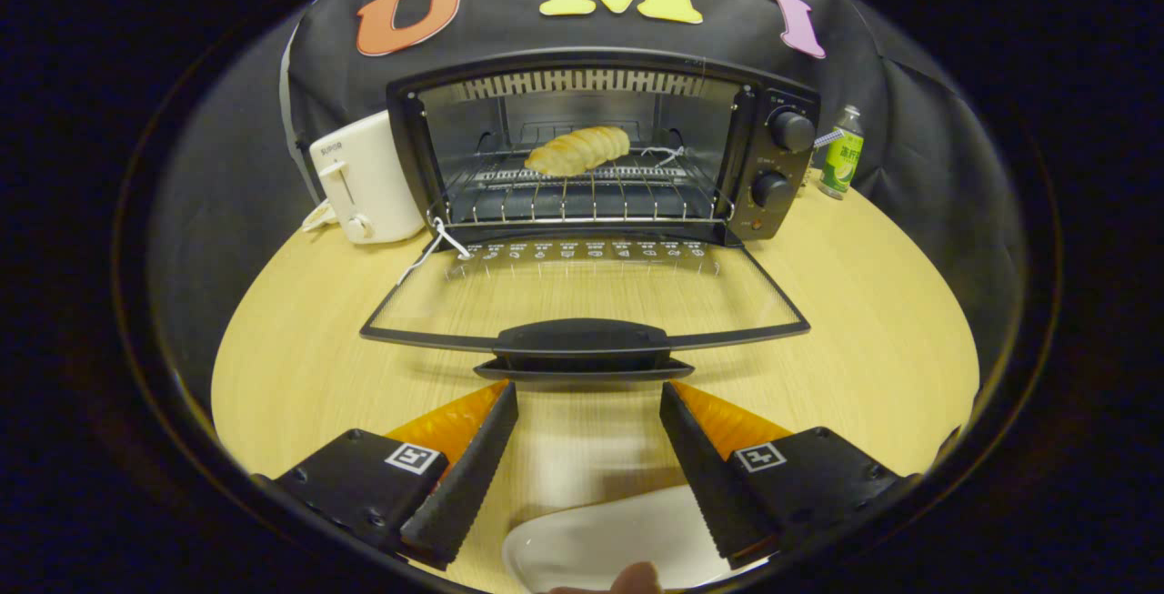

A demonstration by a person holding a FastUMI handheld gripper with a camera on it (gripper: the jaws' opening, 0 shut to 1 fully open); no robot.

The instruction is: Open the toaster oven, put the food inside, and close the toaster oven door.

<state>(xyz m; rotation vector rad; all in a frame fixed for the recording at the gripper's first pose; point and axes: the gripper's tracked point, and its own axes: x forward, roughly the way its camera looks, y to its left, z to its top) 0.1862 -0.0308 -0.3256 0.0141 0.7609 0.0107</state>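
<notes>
Nearest us, between the fingers, lies a white ceramic plate (607,535), bare, with a fingertip (637,578) of a person at its near rim. Our gripper (589,394) has its fingers spread wide, pinching nothing, tips just short of the black door handle (582,341).

The task's food, a golden twisted bread roll (578,150), sits on the wire rack (582,194) inside the black toaster oven (605,153), toward the back, well beyond the fingers. The glass door (582,289) hangs fully down, flat over the light wooden tabletop (864,321).

We judge opening and loading done; closing the door is the step in hand. To do it well, we would bring the fingers under or around the handle's middle, keep them level so the door does not twist, and swing it up along its hinge arc rather than shoving it straight forward, which could slide the oven back. Ease off near the top so it seats without slamming. A white string or tie (436,244) trails at the door's left hinge corner; it could catch.

Counts: one roll, one plate, one oven with two round black knobs (791,132) and one small indicator light. To the oven's left, one white pop-up toaster (364,180); to its right, one green-labelled bottle (841,157).
</notes>
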